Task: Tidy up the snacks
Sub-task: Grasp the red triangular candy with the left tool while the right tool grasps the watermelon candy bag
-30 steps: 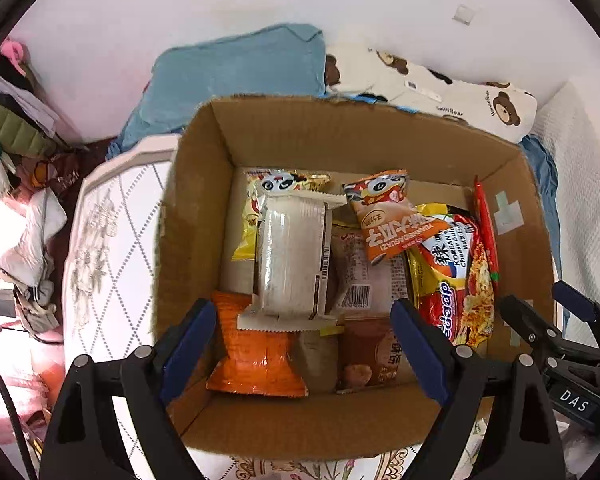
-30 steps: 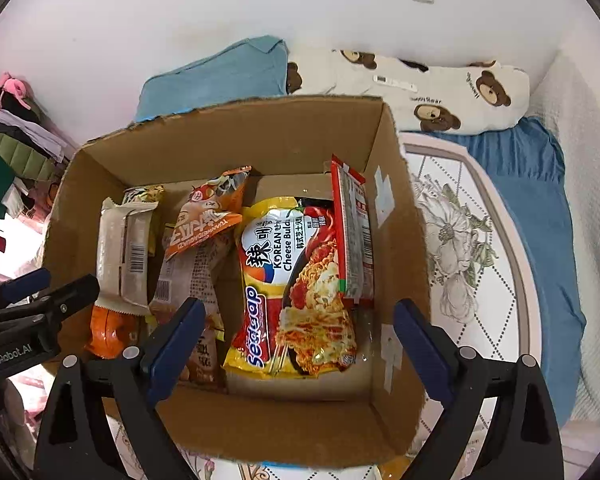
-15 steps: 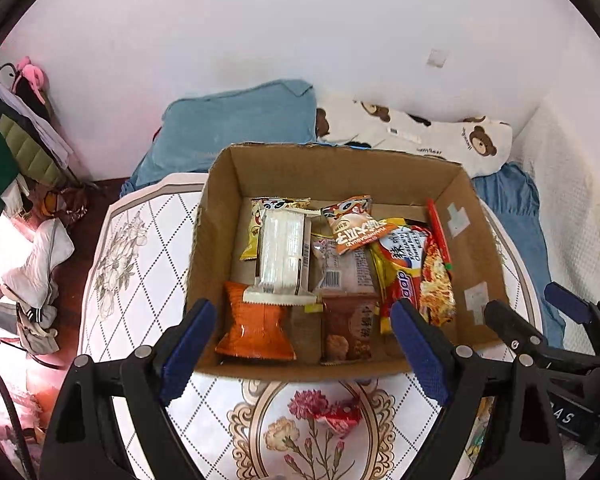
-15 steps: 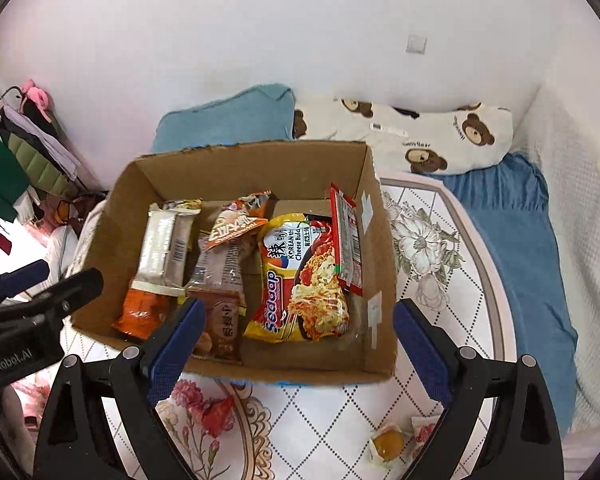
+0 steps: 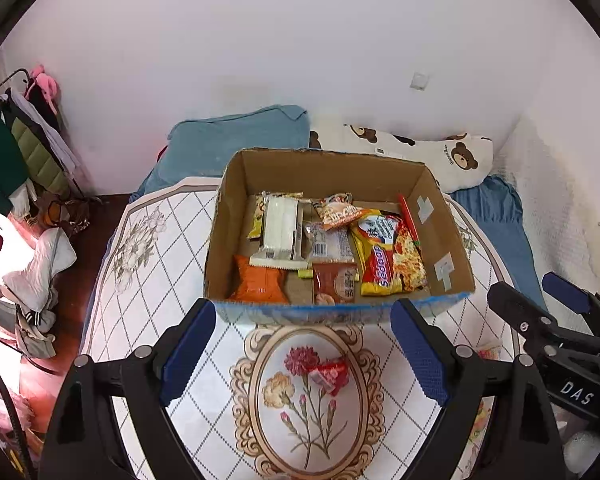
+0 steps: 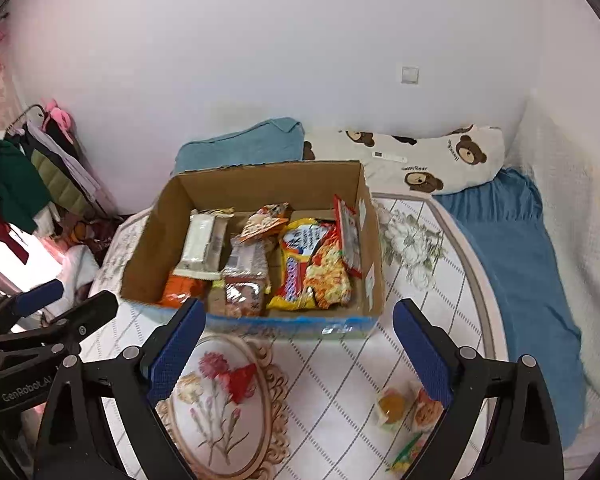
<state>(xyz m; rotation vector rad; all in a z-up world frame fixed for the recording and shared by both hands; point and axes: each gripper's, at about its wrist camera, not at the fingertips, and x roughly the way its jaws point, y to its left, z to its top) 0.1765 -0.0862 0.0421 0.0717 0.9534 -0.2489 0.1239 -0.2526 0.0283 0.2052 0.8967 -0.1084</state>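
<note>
An open cardboard box stands on a patterned mat and holds several snack packs: a yellow-red noodle pack, a white wafer pack and an orange bag. A small red wrapped snack lies on the mat in front of the box. A yellow jelly cup and small packets lie at the front right. My left gripper and right gripper are both open and empty, hovering in front of the box.
The mat covers a bed. A blue pillow and a bear-print pillow lie behind the box by the wall. A blue blanket lies to the right. Clothes hang at the left.
Both grippers have pulled back and up from over the box. The box now looks smaller and farther, and the mat with loose snacks in front of it has come into view.
</note>
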